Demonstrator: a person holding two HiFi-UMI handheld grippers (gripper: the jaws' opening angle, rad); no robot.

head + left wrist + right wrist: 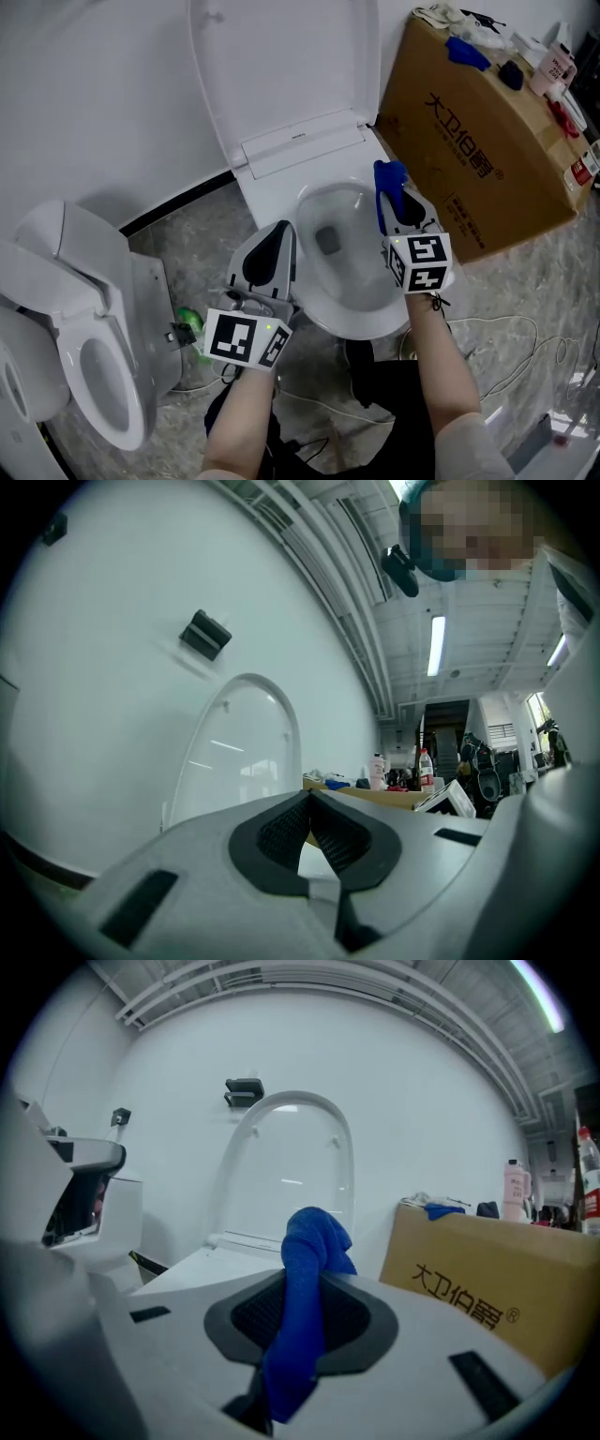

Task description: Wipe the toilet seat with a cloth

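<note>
Our right gripper (396, 199) pinches the blue cloth (387, 175) over the toilet (366, 323) bowl's right rim, bunched ready for wiping. Our left gripper (278, 234), pressed together and empty, hovers clear at the left rim.

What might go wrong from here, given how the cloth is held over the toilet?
1. The blue cloth is pinched as a narrow bunch in the right gripper, and only a small tuft shows past the tips. The hard jaws may rub the porcelain instead of the cloth.
2. That gripper is at the edge of the open toilet bowl. If the bunch slips free, it would likely drop inside.
</note>
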